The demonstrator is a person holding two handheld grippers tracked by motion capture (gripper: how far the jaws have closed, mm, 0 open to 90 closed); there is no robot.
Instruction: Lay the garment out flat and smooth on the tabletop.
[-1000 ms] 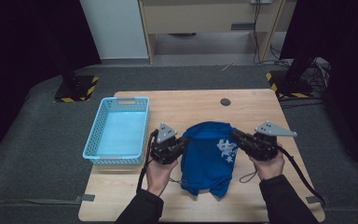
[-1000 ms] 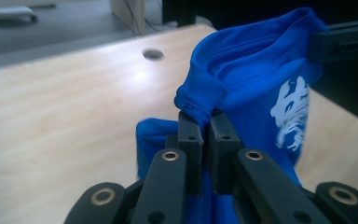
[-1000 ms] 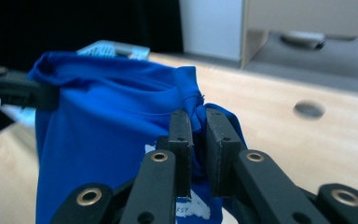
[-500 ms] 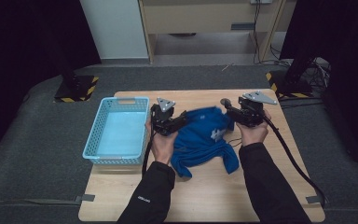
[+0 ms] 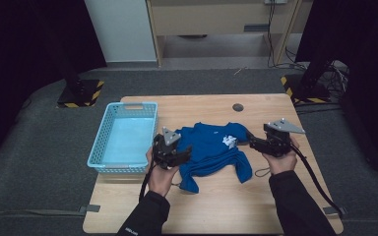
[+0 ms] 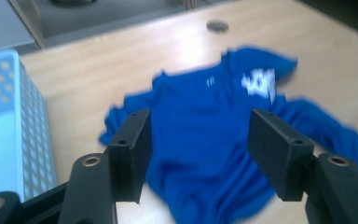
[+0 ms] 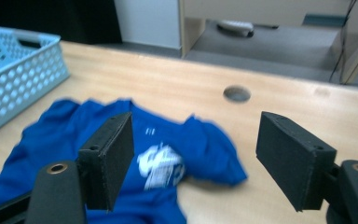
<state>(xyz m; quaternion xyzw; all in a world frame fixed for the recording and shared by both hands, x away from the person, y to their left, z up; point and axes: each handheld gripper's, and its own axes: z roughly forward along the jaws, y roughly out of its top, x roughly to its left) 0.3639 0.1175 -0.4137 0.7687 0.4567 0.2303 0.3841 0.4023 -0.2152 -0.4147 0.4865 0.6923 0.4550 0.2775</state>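
Blue shirt [image 5: 211, 150] is lying rumpled on the surface [image 5: 226, 206] beside basket [image 5: 123, 137], both grippers' jaws, just opening, being held spread and empty; sleeves are best being pinched at their edges for flattening.
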